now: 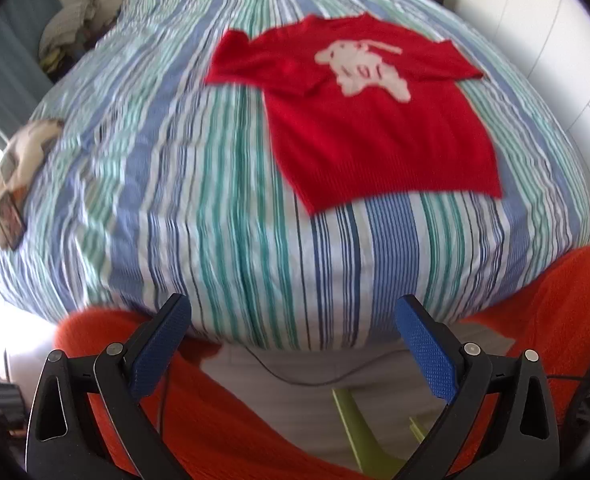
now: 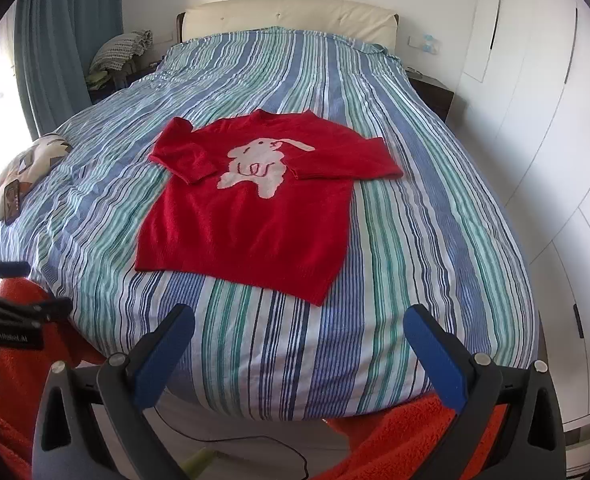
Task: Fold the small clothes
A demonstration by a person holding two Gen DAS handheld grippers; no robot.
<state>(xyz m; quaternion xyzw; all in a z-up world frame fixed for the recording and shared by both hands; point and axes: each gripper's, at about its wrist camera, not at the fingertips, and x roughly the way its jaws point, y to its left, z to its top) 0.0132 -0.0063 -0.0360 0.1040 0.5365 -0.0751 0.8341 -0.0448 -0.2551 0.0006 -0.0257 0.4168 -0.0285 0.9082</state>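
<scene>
A small red sweater [image 2: 251, 216] with a pale animal figure on its chest lies flat on the striped bedspread [image 2: 415, 240], both sleeves folded in across the front. It also shows in the left wrist view as the red sweater [image 1: 371, 128], up and to the right. My left gripper [image 1: 293, 312] hangs open over the bed's near edge, well short of the hem, with nothing between its blue pads [image 1: 161, 348]. Open too, my right gripper [image 2: 299, 322] sits just below the sweater's lower right corner. The left gripper [image 2: 19, 312] appears at the left edge of the right wrist view.
A patterned cushion [image 2: 35, 156] with a phone [image 2: 11, 200] on it rests at the bed's left edge. White wardrobe doors [image 2: 535, 140] line the right side. The person's orange trouser legs [image 1: 223, 420] and a cable [image 1: 315, 380] are below the bed's foot.
</scene>
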